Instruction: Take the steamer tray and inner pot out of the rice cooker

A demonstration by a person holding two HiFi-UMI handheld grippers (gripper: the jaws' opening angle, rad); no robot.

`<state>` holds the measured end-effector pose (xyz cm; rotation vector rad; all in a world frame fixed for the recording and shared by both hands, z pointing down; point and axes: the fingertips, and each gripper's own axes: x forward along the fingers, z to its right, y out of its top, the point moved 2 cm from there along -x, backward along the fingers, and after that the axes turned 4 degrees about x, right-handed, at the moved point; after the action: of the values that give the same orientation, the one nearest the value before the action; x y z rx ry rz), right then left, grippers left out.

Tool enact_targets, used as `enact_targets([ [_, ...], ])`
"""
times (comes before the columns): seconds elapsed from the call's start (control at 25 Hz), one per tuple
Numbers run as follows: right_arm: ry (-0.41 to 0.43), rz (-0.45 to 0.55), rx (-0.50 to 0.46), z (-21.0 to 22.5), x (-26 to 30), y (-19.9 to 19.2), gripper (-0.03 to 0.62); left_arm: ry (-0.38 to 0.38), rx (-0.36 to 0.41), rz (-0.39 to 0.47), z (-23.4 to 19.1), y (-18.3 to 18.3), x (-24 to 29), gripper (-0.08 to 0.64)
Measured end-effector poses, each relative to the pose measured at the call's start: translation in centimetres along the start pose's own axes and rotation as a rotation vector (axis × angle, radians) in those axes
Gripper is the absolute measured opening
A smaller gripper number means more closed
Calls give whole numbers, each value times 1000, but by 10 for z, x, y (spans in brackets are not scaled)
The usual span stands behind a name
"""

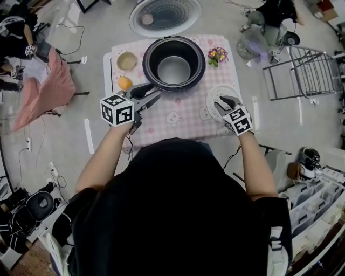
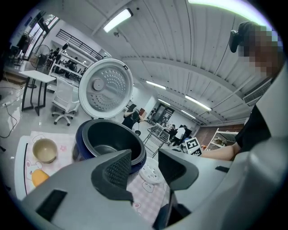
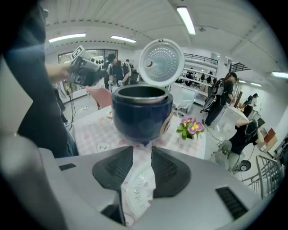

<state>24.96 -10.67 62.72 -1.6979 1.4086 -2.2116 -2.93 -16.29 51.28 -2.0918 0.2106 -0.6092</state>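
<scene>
The dark blue rice cooker (image 1: 173, 63) stands open at the back of the table, its lid (image 1: 164, 15) tipped up. The inner pot (image 1: 173, 70) sits inside it, silver bottom showing. To the cooker's right, the white perforated steamer tray (image 1: 215, 96) lies flat on the cloth. My right gripper (image 1: 226, 102) hovers above the tray, open; in the right gripper view the tray (image 3: 137, 184) shows through the gap between the pads, untouched. My left gripper (image 1: 148, 97) is open and empty at the cooker's front left rim; the cooker (image 2: 110, 143) is just beyond its fingers.
A pink checked cloth (image 1: 183, 116) covers the table. A small bowl (image 1: 126, 60) and an orange (image 1: 124, 83) sit left of the cooker, a little flower pot (image 1: 217, 54) to its right. A pink cloth (image 1: 46, 89) lies to the left, a metal rack (image 1: 310, 70) to the right.
</scene>
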Motion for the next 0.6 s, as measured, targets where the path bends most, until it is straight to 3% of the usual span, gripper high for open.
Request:
enact_targets([
  [0.32, 26, 241, 173, 28, -28, 89, 162, 59, 3, 37, -17, 12, -19, 206],
  [0.6, 82, 305, 230, 33, -34, 123, 188, 122, -1, 50, -34, 14, -33, 206],
])
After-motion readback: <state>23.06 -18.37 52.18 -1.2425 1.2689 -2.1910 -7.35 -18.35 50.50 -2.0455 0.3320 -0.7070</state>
